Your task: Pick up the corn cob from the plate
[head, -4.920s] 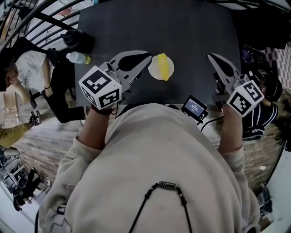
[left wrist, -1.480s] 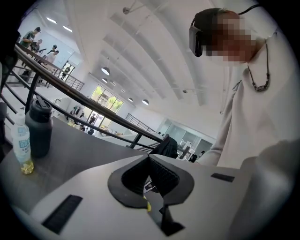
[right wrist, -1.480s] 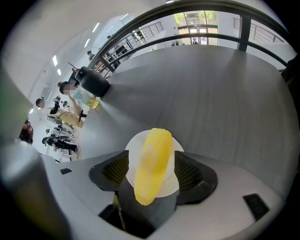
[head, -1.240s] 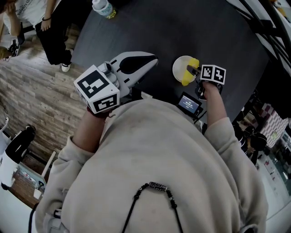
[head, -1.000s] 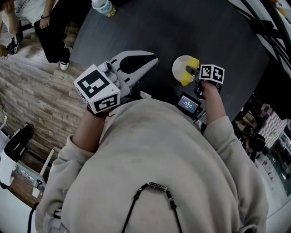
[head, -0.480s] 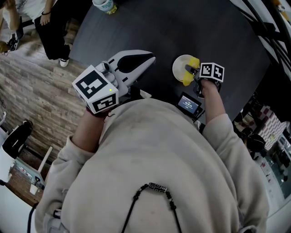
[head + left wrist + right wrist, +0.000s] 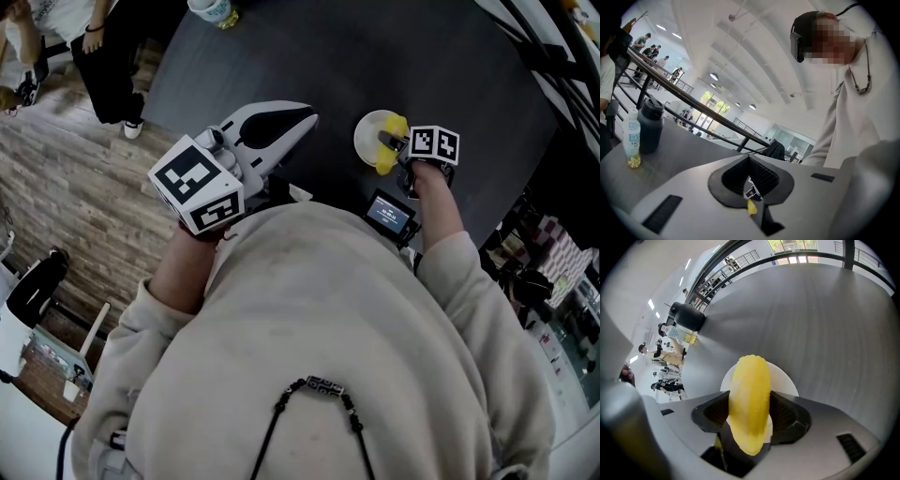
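Observation:
A yellow corn cob (image 7: 749, 404) lies on a small white plate (image 7: 785, 380) on the dark table. My right gripper (image 7: 749, 417) points steeply down over it, and its jaws have just been closing with the cob between them. Both pads now press on the cob's sides. In the head view the corn cob (image 7: 390, 141) and the plate (image 7: 366, 139) sit just in front of the right gripper (image 7: 386, 143). My left gripper (image 7: 302, 118) hovers over the table to the plate's left, held level, shut and empty; the left gripper view shows its pads (image 7: 761, 176) closed together.
A water bottle (image 7: 631, 140) and a dark flask (image 7: 650, 124) stand at the table's far left corner. A small screen device (image 7: 389, 214) sits at the near table edge. People stand on the wood floor (image 7: 66, 187) to the left. Railings run behind the table.
Several seconds ago the right gripper hung to the right of the plate; since then it has come down around the cob. Over the last second both grippers have barely shifted.

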